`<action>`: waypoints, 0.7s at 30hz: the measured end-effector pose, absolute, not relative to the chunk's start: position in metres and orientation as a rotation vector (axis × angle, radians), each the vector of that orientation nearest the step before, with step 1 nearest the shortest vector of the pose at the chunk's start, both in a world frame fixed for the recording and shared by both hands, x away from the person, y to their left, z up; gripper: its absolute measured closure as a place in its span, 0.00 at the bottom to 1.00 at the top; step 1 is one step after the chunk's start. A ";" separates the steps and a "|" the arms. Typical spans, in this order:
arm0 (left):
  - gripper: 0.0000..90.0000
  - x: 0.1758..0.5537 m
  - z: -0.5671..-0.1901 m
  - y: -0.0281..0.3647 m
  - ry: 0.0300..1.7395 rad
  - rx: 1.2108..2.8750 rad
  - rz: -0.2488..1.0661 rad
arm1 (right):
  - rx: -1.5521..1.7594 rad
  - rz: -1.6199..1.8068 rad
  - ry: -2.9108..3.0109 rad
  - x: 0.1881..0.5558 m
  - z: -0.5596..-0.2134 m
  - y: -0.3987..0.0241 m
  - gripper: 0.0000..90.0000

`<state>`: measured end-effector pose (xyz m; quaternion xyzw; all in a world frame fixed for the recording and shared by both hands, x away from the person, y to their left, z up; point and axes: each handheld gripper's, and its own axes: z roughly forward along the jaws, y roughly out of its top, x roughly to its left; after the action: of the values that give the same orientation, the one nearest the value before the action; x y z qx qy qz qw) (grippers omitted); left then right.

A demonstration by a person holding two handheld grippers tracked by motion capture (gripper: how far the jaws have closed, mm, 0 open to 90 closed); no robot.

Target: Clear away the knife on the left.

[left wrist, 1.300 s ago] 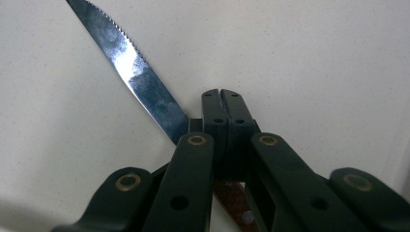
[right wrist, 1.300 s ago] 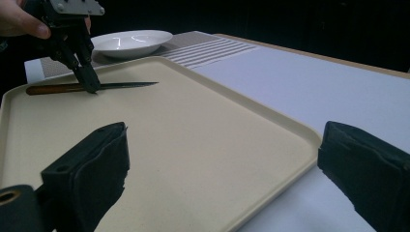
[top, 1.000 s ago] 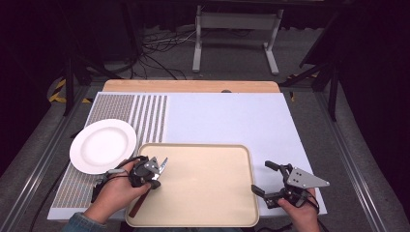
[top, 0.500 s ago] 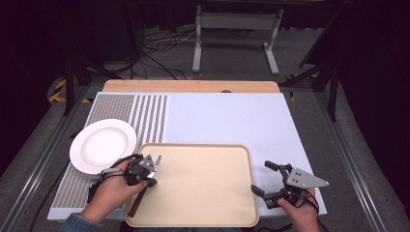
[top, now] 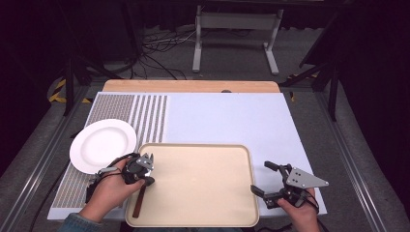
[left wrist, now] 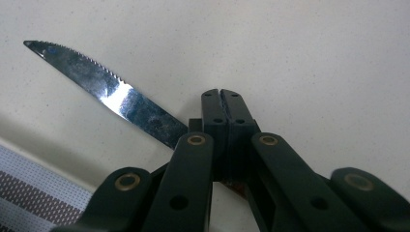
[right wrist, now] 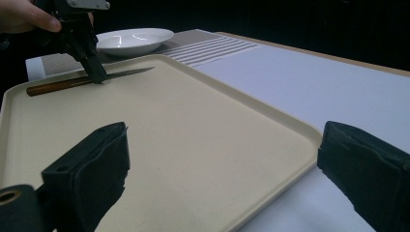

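Observation:
A knife with a brown handle [top: 138, 203] and serrated blade [left wrist: 111, 92] lies on the beige tray [top: 193, 145] near its left edge. My left gripper [top: 147, 180] comes down on it where blade meets handle. Its jaws [left wrist: 222, 94] are shut tip to tip and lie across the knife, not around it. In the right gripper view the left gripper [right wrist: 99, 77] touches the knife [right wrist: 63, 84]. My right gripper [top: 263, 178] rests open at the tray's right edge, with nothing between its jaws [right wrist: 222, 159].
A white plate [top: 102, 145] sits on the striped placemat [top: 145, 111] left of the tray, close to my left hand. A pale blue mat [top: 227, 116] covers the table behind the tray. The table's front edge is right by both hands.
My left hand and its gripper have drifted slightly left toward the tray's left rim, and the knife handle seems to have shifted with them. The right gripper has kept still.

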<state>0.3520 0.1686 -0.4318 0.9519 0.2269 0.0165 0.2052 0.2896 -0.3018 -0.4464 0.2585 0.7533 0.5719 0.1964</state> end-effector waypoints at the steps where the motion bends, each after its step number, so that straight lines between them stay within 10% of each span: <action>1: 1.00 0.352 -0.432 0.169 0.634 2.653 0.045 | 0.724 1.603 2.109 0.290 -0.446 -0.302 0.05; 21: 0.93 0.347 -0.418 0.172 0.623 2.607 0.071 | 0.727 1.597 2.108 0.289 -0.447 -0.302 0.05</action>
<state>0.3471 0.1720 -0.4183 0.9467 0.2263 0.0258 0.2279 0.2893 -0.3021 -0.4467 0.2596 0.7533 0.5709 0.1982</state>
